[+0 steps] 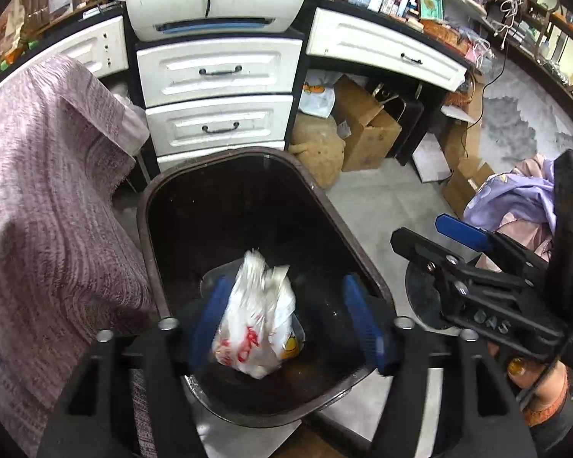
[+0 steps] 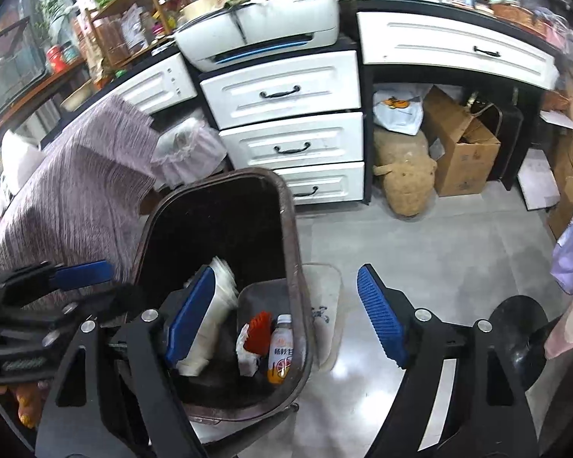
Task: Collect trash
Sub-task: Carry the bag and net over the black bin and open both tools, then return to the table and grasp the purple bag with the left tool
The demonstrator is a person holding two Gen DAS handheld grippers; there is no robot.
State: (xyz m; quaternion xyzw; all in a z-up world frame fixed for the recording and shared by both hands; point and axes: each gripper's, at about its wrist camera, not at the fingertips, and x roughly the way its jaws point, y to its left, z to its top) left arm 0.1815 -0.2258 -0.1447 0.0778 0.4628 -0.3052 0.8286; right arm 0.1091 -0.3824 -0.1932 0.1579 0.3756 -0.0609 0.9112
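Bin (image 1: 149, 206) w/ plastic bag (image 1: 256, 316), bottle (image 2: 280, 351) inside.

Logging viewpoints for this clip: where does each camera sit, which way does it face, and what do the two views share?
Left wrist: on the left gripper, looking down into the trash bin; a white bag hangs blurred between its open fingers; right gripper and a hand at right.
Right wrist: on the right gripper, open, over the bin's right rim and floor; left gripper at left.
Shared: bin, bag, white drawers, printer.
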